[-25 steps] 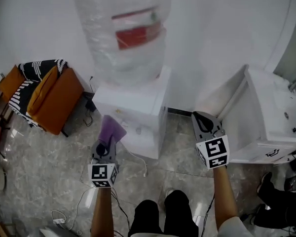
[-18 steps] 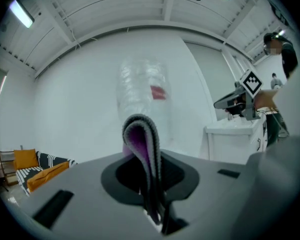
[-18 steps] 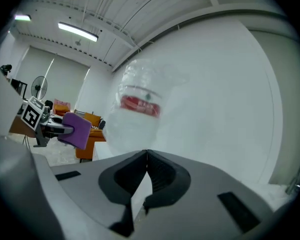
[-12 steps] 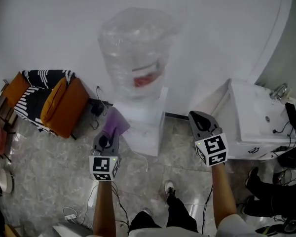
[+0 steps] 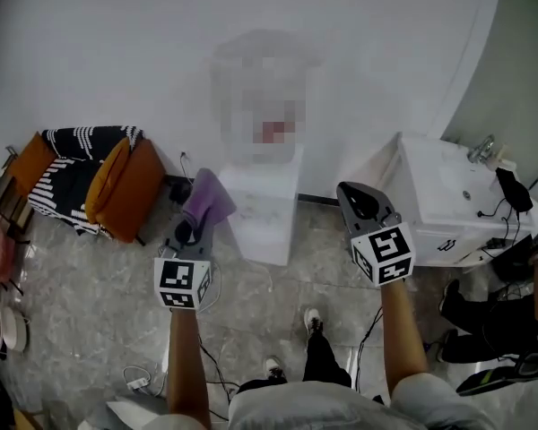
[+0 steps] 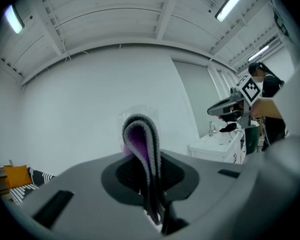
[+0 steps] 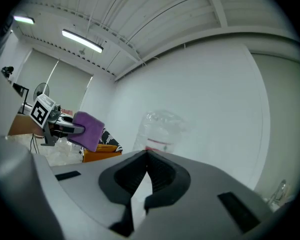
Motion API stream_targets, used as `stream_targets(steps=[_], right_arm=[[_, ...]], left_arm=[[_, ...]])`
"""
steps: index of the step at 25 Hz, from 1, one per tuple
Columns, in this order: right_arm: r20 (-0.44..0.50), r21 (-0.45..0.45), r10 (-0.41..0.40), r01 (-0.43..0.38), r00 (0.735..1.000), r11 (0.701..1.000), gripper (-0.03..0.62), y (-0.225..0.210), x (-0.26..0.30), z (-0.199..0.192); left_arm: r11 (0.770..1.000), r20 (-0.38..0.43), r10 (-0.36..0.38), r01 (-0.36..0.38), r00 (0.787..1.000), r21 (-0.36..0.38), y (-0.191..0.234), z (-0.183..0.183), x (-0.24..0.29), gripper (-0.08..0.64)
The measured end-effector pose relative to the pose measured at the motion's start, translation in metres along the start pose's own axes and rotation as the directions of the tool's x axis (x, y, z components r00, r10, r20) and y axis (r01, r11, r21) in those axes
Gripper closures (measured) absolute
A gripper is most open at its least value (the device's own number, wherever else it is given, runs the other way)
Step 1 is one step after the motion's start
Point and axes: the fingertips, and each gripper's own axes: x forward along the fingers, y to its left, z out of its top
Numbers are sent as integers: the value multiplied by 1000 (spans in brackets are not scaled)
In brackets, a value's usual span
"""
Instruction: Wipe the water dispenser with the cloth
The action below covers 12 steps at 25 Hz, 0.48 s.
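In the head view, the water dispenser (image 5: 262,211) is seen standing against the white wall at about 12 o'clock from the person, its bottle covered by a mosaic patch. The left gripper (image 5: 195,227) is raised toward it, and the purple cloth (image 5: 206,199) is pinched in its jaws, the free end hanging just beside the dispenser's left side – contact cannot be confirmed. The right gripper (image 5: 354,197) is held at roughly 3 o'clock from the dispenser, near a white sink cabinet (image 5: 435,206). An orange cushion (image 5: 125,184) is seen at 9 o'clock.

In the left gripper view, the cloth (image 6: 141,143) is shown folded over in a loop, its lower edges clamped between the jaws of the left gripper (image 6: 152,194).

In the right gripper view, the jaws of the right gripper (image 7: 146,156) are seen pressed together at their tips with nothing between them. The cloth (image 7: 87,129) is visible at 10 o'clock, the dispenser's bottle (image 7: 162,131) at 12 o'clock.

The cloth is judged light, soft and limp – it is best gripped at a folded edge, as here, so a broad flap is left for wiping. The dispenser's panels are likely smooth and stiff; the top-heavy bottle should not be pushed hard.
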Motion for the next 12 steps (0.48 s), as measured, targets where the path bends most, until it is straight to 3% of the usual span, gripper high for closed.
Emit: stream_targets(steps=[7, 12], right_arm=[[67, 12, 13, -14, 998, 1000, 578, 42, -36, 42], [76, -46, 40, -36, 996, 998, 578, 66, -56, 64]], left_arm=[[1000, 41, 18, -17, 999, -24, 9, 33, -57, 514], [1000, 36, 15, -16, 999, 22, -7, 42, -83, 514]])
